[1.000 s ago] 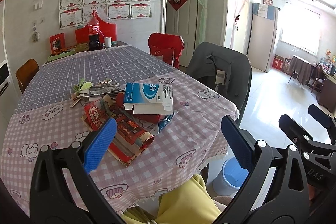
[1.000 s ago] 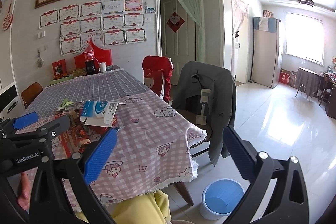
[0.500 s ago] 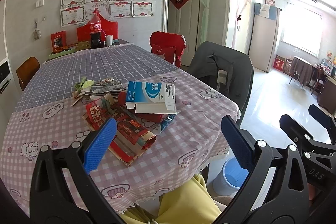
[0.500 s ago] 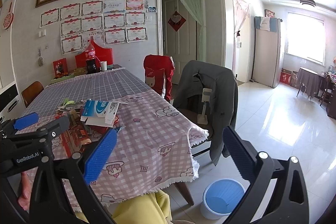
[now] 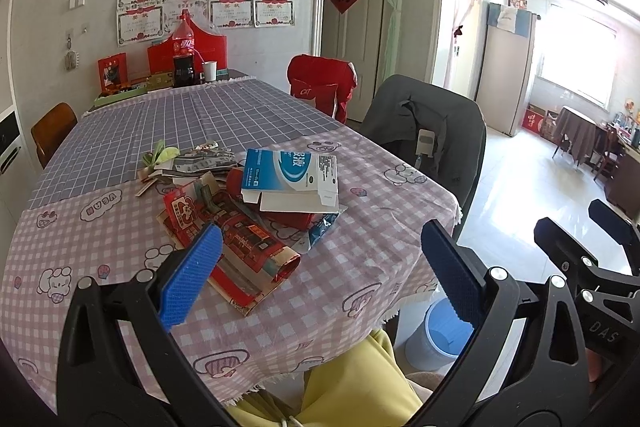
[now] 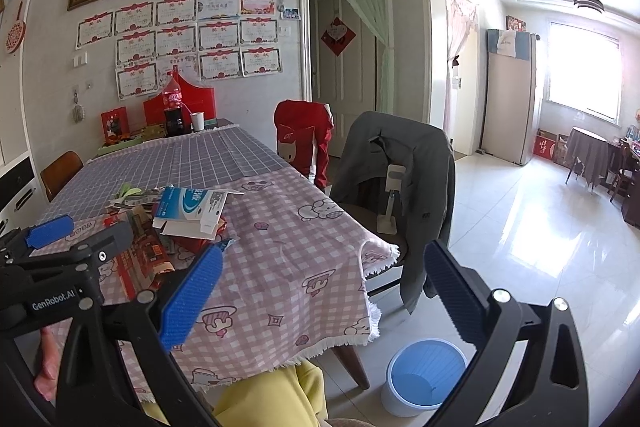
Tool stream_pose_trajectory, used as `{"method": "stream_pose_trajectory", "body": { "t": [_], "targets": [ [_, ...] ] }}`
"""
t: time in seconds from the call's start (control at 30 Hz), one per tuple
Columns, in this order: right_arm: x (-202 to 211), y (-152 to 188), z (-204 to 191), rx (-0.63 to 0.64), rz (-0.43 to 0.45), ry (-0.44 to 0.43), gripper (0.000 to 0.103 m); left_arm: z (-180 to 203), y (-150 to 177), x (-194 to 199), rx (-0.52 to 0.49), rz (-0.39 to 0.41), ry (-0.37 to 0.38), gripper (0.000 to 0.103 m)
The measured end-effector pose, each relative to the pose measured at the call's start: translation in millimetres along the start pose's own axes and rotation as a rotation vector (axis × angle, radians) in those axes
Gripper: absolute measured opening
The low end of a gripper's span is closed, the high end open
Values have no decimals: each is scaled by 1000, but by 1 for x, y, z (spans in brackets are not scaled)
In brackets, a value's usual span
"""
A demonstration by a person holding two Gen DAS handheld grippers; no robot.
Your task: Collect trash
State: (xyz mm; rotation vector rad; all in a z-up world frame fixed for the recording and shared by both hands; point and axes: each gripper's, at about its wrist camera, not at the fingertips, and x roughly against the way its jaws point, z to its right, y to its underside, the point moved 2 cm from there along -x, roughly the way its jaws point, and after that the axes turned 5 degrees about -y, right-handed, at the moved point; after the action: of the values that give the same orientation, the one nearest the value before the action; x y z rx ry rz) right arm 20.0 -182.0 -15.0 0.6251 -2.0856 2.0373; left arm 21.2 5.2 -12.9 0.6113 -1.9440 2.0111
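Observation:
A pile of trash lies on the pink checked tablecloth (image 5: 100,247): a blue-and-white carton (image 5: 290,179) on top, a red printed wrapper (image 5: 236,243) nearest me, grey wrappers (image 5: 204,159) and green scraps (image 5: 160,155) behind. My left gripper (image 5: 320,229) is open just short of the pile, holding nothing. My right gripper (image 6: 323,249) is open over the table's right corner, also with nothing in it. A blue bin (image 6: 424,375) stands on the floor below that corner, also visible in the left wrist view as the bin (image 5: 440,335).
A chair draped with a grey jacket (image 6: 400,179) stands at the table's right side, with a red-covered chair (image 6: 304,139) beyond it. A cola bottle (image 5: 183,55), a cup and red boxes sit at the far end. A person's yellow-clad leg (image 5: 360,379) is under the near edge.
Both views have drifted only slightly. The grippers stay open and the trash on the table has not moved.

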Motion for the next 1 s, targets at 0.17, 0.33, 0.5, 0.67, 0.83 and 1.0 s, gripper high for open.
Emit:
{"method": "stream_pose_trajectory", "body": {
  "t": [0.17,0.33,0.5,0.67,0.83,1.0],
  "targets": [
    [-1,0,0,1,-1,-1,99,-2,1,-3,4,-6,-3,98],
    [-1,0,-1,0,0,1,99,-2,1,-4,4,-2,-6,98],
    [-3,1,-1,-1,-2,-1,99,-2,1,-4,6,0,-7,98],
    [-1,-1,-1,4,-3,2,99,-2,1,-3,9,0,-3,98],
    [0,0,0,3,-6,5,99,-4,0,0,9,5,-12,98],
    [-1,1,-1,-6,-16,-4,99,-5,1,0,10,5,-10,98]
  ]
}}
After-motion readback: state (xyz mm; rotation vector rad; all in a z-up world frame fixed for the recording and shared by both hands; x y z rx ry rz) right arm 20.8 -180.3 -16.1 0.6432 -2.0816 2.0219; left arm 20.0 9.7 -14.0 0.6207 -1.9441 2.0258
